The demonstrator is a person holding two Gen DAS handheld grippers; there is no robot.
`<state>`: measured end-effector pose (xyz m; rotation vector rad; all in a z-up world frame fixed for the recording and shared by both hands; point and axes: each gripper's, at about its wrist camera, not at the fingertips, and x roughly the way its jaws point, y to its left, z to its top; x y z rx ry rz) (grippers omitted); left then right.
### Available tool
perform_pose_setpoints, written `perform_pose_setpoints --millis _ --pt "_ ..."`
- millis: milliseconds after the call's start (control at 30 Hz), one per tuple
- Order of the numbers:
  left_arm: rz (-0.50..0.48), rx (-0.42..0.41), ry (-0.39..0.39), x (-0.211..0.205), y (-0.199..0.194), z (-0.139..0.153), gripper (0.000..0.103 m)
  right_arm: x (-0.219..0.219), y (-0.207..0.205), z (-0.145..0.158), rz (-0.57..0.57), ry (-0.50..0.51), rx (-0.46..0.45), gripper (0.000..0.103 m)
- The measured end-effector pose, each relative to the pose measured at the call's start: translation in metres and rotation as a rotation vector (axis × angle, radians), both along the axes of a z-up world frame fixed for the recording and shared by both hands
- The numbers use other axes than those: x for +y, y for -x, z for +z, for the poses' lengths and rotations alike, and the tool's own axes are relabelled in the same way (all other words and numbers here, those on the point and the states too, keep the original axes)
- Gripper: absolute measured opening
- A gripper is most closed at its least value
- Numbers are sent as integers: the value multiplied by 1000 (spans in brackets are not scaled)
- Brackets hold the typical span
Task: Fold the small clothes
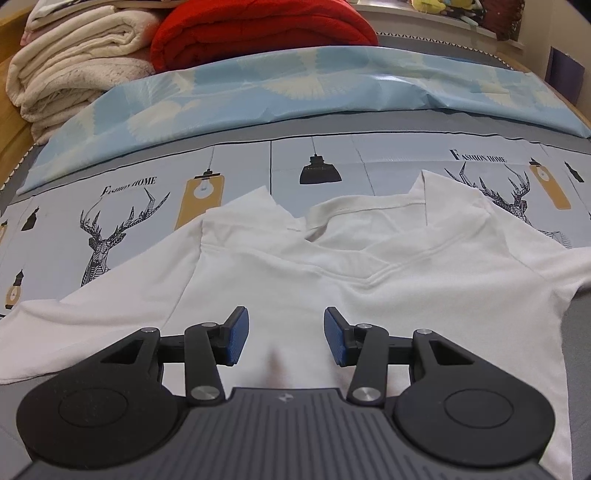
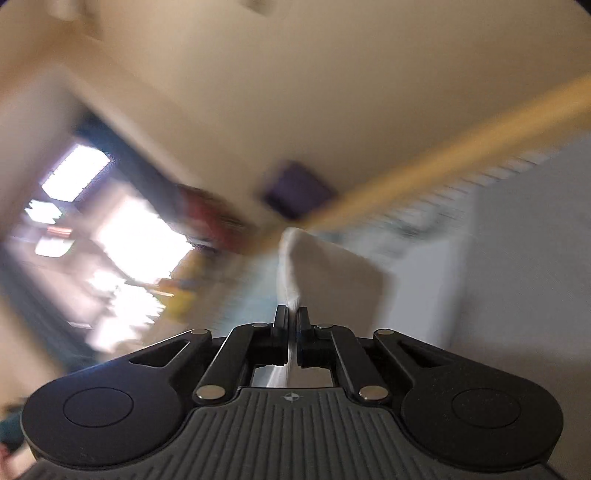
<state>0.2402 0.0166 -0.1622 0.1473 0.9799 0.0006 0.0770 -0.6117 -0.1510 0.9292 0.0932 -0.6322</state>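
Observation:
A small white T-shirt (image 1: 332, 280) lies spread flat on a printed sheet, collar away from me, both sleeves out to the sides. My left gripper (image 1: 286, 336) is open, its blue pads just above the shirt's chest, holding nothing. My right gripper (image 2: 292, 317) is shut on a fold of the white shirt fabric (image 2: 332, 273), which rises from between its fingers. The right wrist view is heavily blurred and tilted.
The sheet (image 1: 147, 199) has deer and lamp prints. A light blue cover (image 1: 295, 92) lies bunched behind the shirt. A red blanket (image 1: 258, 33) and folded cream blankets (image 1: 74, 62) are stacked at the back left. A wooden bed edge (image 2: 461, 147) crosses the right wrist view.

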Motion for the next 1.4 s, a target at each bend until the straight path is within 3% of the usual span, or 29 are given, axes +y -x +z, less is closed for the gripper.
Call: perform_pose_setpoints --millis 133,167,400,533,633,667,700,733,767,833,933,967,1100,1200,1267,1400 --pt "-1 -4 5 1 1 2 50 -7 2 -52 -178 -207 459 3" --pt "-1 -5 8 1 1 2 50 -4 6 -58 -204 -244 489 3" --pt "-4 -3 14 5 3 3 50 -9 5 -55 -190 -186 450 2" --pt "11 -8 23 18 1 7 50 -20 5 -64 -255 -175 485 2" --pt "40 -8 38 34 2 8 50 -24 2 -65 -266 -197 494 5" --pt "53 -4 44 39 2 9 50 -21 -1 -61 -268 -186 522 14" --pt "64 -3 54 45 2 10 50 -15 -4 -53 -286 -145 570 24" --pt "72 -5 64 50 3 11 50 -7 -7 -46 -316 -87 622 27" --pt "82 -11 73 56 4 12 50 5 -11 -36 -349 -13 665 29" --pt "102 -26 77 67 4 13 50 30 -20 -16 -342 112 656 29" --pt "153 -65 126 92 1 7 50 76 -40 14 -238 263 576 29" --pt "167 -83 141 100 0 3 50 93 -48 20 -153 292 529 33" --pt "222 -137 170 130 -13 -20 50 160 -100 21 376 270 388 34" --pt "227 -148 207 146 -26 -30 47 215 -133 5 663 276 400 34" --pt "194 -191 223 153 -34 -32 47 251 -151 -7 782 321 441 35" --pt "129 -226 200 157 -51 -44 49 304 -177 -28 912 376 503 43"
